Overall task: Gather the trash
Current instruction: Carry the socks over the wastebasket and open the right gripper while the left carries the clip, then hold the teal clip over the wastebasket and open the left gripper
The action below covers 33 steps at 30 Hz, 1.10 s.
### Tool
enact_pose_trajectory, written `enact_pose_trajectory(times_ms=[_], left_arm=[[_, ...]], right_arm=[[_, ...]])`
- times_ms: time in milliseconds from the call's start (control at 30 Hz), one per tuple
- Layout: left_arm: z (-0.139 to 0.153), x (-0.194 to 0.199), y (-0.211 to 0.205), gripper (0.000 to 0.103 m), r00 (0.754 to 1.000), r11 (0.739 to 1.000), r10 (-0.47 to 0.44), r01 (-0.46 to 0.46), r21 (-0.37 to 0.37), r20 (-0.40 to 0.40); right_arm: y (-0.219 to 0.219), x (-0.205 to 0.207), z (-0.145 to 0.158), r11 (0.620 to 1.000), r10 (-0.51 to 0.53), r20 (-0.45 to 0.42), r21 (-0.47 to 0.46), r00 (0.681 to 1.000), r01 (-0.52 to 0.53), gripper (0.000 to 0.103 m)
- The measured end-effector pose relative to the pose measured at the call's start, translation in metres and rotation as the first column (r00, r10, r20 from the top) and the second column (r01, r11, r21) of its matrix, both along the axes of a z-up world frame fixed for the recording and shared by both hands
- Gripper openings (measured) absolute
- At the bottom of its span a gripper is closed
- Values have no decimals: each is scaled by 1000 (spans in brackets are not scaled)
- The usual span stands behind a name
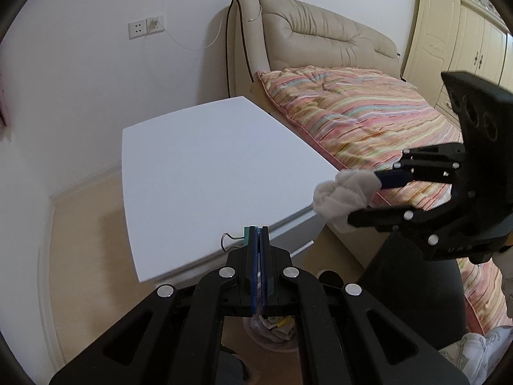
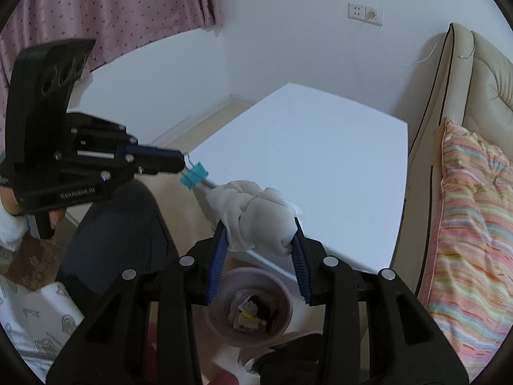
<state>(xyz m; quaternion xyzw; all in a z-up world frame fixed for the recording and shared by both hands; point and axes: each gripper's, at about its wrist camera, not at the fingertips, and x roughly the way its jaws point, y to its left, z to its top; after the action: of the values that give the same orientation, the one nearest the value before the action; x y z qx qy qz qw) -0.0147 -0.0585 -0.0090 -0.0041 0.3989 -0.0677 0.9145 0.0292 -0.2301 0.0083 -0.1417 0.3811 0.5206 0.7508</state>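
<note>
My left gripper [image 1: 256, 231] is shut on a small teal binder clip [image 1: 248, 236], whose wire loop sticks out to the left. The right wrist view shows that clip [image 2: 194, 176] at the tip of the left gripper [image 2: 183, 162], over the table's near edge. My right gripper [image 2: 259, 225] is shut on a crumpled white tissue wad [image 2: 256, 211], squeezed between its blue pads [image 2: 215, 263]. In the left wrist view the wad [image 1: 341, 194] hangs off the right gripper [image 1: 368, 199] beside the table corner. A pinkish trash bin [image 2: 288, 292] holding scraps stands on the floor below both grippers.
A white table [image 1: 208, 166] stands against the wall, beside a bed with a striped quilt [image 1: 368, 112] and a beige headboard [image 1: 314, 35]. A cream wardrobe [image 1: 455, 41] is at the far right. A person's dark-trousered leg [image 2: 121, 224] is near the bin. Pink curtains [image 2: 112, 6] hang on the left.
</note>
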Motion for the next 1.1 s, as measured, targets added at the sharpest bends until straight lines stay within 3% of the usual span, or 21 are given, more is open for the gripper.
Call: enact_pose_trajectory(times_ms=[333, 433, 567, 667, 1100], left_arm=[[-7, -13, -2, 0, 1000, 999, -13, 13, -30, -19], [-9, -14, -2, 0, 1000, 999, -15, 14, -33, -23], [-11, -14, -2, 0, 1000, 999, -16, 15, -33, -27], [-12, -13, -2, 0, 999, 999, -18, 16, -35, -32], [-17, -13, -9, 0, 997, 997, -64, 62, -48, -44]], right_arm=[[2, -15, -35, 999, 22, -79, -43, 997, -25, 39], [5, -16, -40, 998, 25, -84, -52, 996, -30, 53], [7, -12, -43, 998, 8, -77, -59, 997, -13, 88], [7, -8, -44, 998, -7, -86, -59, 996, 2, 94], [-7, 1, -34, 996, -78, -90, -50, 993, 73, 97]])
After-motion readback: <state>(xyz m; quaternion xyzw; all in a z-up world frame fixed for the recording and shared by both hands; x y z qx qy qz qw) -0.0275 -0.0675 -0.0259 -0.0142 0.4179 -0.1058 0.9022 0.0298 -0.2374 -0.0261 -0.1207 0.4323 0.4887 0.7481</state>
